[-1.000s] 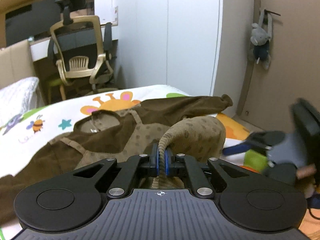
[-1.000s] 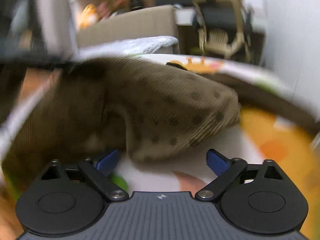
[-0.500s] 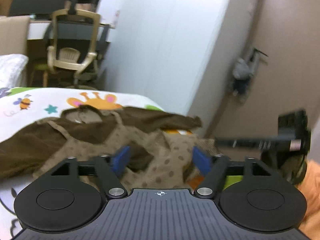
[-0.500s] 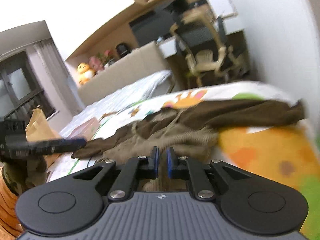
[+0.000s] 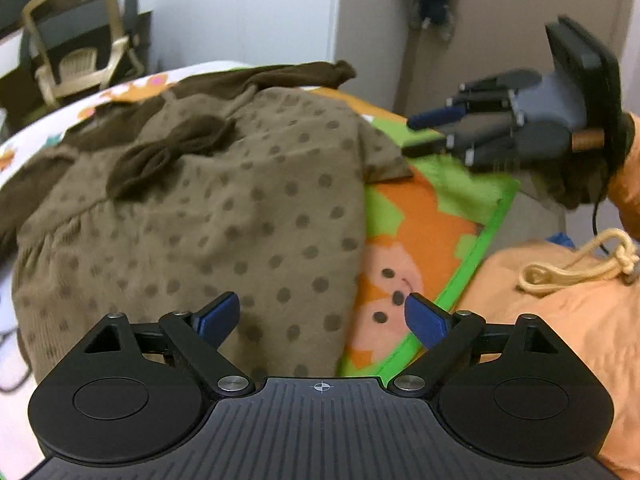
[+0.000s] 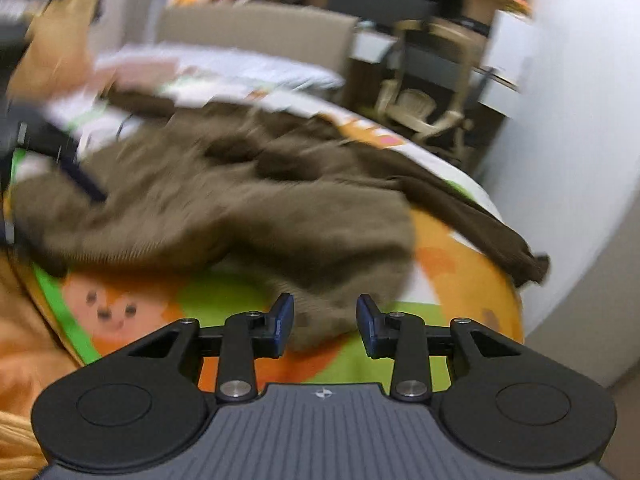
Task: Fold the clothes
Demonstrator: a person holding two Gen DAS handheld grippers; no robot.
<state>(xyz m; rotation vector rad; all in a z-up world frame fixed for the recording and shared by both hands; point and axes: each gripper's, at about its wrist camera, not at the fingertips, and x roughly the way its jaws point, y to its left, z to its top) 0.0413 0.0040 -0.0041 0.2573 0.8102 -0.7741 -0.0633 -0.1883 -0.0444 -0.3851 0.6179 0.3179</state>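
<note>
Bedspread (image 5: 424,240), cartoon print in orange, green and white, smooth woven look, spread flat under everything. Brown dress (image 5: 224,200) lying on it, lower skirt part doubled up over the body: tan ribbed fabric with darker dots, soft and slumpy, gathered seam across the waist, plain dark-brown sleeves (image 6: 460,208) trailing out toward the far edge. Dark bow (image 5: 168,152) on the chest, same plush brown. Orange garment (image 5: 560,320) at the near right with a pale knotted drawstring, worn by the person, not part of the fold.

Left gripper (image 5: 322,314) low over the skirt hem, jaws having just been opening, now spread wide, nothing pinched, blue pads clear of cloth. Right gripper (image 6: 324,322) above the dress's near corner, jaws having just been opening, now at a middling gap, cloth seen behind the gap but not pressed; view blurred.

Risks, as a judgement: fold loose and thick, likely to slide back or bunch when regrasped; soft rib fabric apt to give a one-layer pinch only; sleeves untucked, apt to drag the fold askew; blurred right side hinting at a fast approach and a missed edge.
</note>
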